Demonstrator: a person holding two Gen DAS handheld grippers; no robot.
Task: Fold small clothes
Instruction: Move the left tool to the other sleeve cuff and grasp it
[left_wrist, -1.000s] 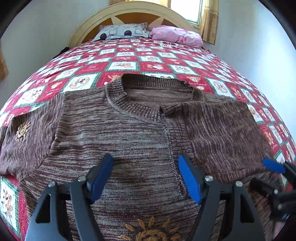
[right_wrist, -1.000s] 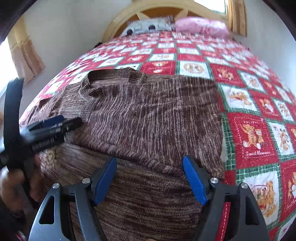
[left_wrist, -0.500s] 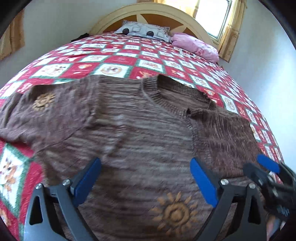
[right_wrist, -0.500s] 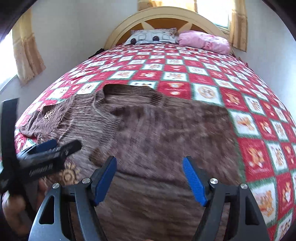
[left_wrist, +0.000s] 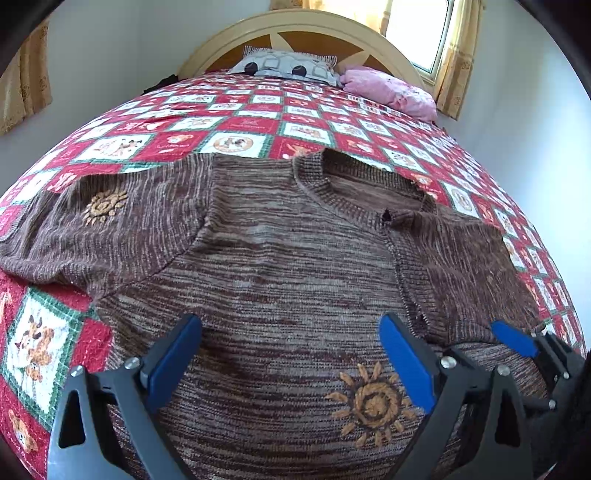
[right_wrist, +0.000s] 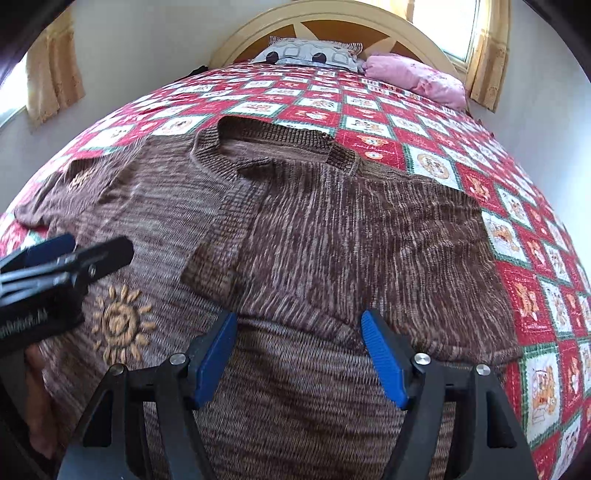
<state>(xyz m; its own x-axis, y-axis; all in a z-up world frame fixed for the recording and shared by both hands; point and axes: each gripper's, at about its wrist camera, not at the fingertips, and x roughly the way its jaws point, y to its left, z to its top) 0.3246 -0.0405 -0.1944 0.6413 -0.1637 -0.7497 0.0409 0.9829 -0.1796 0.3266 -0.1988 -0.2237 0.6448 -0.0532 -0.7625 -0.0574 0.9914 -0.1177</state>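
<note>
Between blue pads of left gripper: brown knit only, jaws wide apart, nothing pinched. Right gripper likewise spread, empty, hovering over sweater body. Sweater flat on quilt, neckline at 12 o'clock, hem toward viewer. Right sleeve already folded across chest; left sleeve spread out at 10 o'clock from left gripper, long axis crosswise. Left gripper nearer; likely next fold.
</note>
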